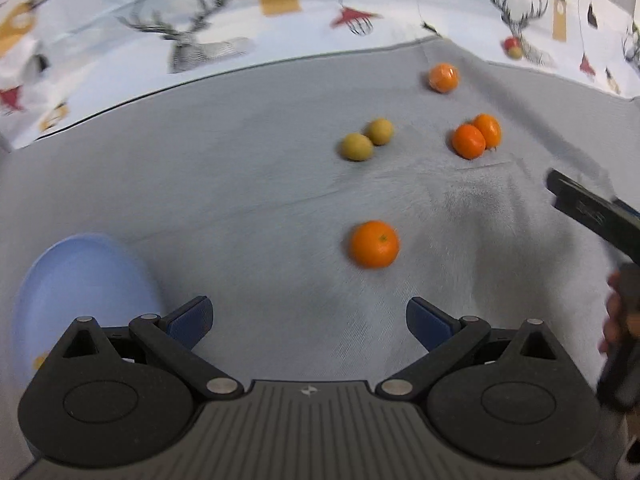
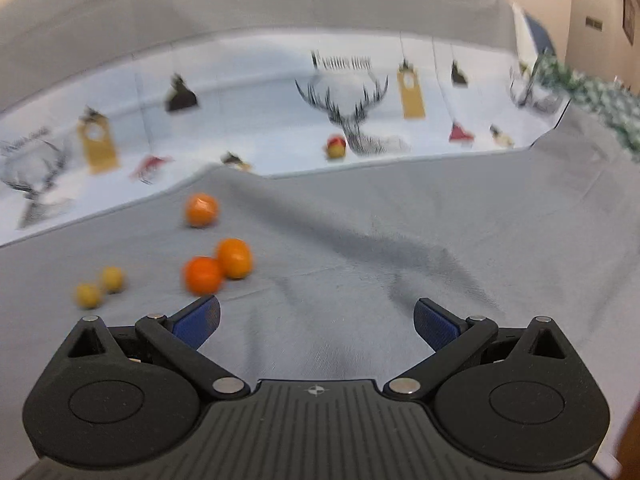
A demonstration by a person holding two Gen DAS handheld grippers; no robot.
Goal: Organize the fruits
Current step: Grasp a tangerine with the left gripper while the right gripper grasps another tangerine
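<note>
My left gripper is open over the grey cloth, nothing between its fingers. A single orange lies just ahead of it, slightly right. Farther off sit two touching yellow-green fruits, a pair of oranges and one more orange near the cloth's far edge. A pale blue plate lies at the left, beside the left finger. My right gripper is open and empty; the orange pair, the far orange and the yellow-green fruits lie to its left.
A grey cloth covers the surface; behind it lies a white cloth printed with deer and tags. The other gripper's black body and a hand show at the right edge of the left wrist view. A small red-yellow fruit sits on the printed cloth.
</note>
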